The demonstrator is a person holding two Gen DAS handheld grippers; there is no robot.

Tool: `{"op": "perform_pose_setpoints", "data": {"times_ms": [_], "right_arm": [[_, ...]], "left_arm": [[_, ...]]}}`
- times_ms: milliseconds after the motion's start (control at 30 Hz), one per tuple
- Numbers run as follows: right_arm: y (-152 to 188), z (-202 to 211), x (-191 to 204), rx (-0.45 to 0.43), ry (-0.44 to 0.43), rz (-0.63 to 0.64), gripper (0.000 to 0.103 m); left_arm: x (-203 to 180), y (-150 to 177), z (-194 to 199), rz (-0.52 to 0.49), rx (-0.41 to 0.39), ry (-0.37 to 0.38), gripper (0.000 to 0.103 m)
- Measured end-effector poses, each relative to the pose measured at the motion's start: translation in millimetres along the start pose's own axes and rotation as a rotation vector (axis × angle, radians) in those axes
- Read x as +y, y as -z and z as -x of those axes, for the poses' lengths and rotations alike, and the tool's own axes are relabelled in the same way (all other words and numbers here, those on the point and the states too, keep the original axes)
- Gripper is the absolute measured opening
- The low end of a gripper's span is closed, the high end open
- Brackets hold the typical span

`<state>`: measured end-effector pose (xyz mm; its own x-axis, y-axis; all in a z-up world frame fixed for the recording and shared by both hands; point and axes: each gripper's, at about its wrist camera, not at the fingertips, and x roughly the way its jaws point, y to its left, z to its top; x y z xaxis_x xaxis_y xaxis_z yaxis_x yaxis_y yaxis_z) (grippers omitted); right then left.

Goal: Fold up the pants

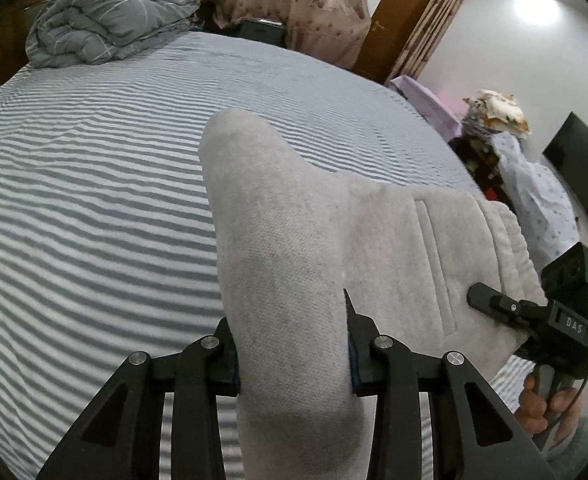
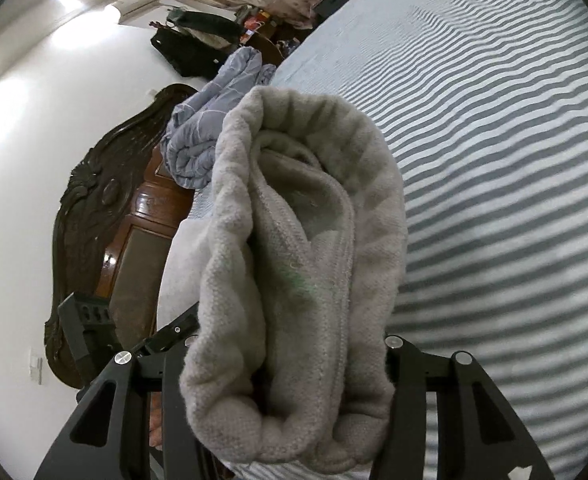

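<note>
Grey-and-white striped bedsheet (image 1: 94, 184) covers the bed beneath everything. Light grey fleece pants (image 1: 290, 264), knit-textured, are raised above it: one leg runs forward as a long tube, and the seat panel with a welt pocket spreads to the right. Ribbed waistband (image 2: 334, 152) is bunched and rolled. Left gripper (image 1: 294, 344) pinches the leg; right gripper (image 2: 290, 364) pinches the waistband bundle.

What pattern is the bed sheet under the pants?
The bed sheet has narrow grey and white stripes; the left wrist view shows it best.
</note>
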<state>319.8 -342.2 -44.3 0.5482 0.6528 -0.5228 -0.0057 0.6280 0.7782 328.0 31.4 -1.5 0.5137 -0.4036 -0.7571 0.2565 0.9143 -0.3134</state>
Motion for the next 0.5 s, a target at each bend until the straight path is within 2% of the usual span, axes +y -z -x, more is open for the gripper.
{"op": "perform_pose_setpoints", "data": {"times_ms": [167,233,267,300,333,433,467,500], "right_arm": [[-3,-41,-10,0.038,0.055,0.0,0.044],[2,-52,-18,0.046,0.106,0.015,0.05],[5,-57,-20,0.045,0.151,0.04,0.053],[8,-60,-21,0.045,0.188,0.065,0.061],[12,-62,-24,0.041,0.233,0.091,0.068],[20,-62,-22,-0.002,0.302,0.144,0.08],[24,-60,-20,-0.017,0.329,0.166,0.081],[28,-59,-18,-0.027,0.346,0.191,0.082]], "left_arm": [[24,-1,-38,0.01,0.061,-0.029,0.038],[34,7,-55,0.007,0.094,-0.057,0.042],[37,13,-60,0.003,0.104,-0.065,0.046],[38,19,-64,-0.013,0.107,-0.082,0.055],[35,24,-65,-0.04,0.089,-0.113,0.059],[25,35,-62,-0.122,0.035,-0.171,0.068],[22,39,-61,-0.14,0.022,-0.195,0.074],[21,42,-60,-0.155,0.01,-0.21,0.075]]}}
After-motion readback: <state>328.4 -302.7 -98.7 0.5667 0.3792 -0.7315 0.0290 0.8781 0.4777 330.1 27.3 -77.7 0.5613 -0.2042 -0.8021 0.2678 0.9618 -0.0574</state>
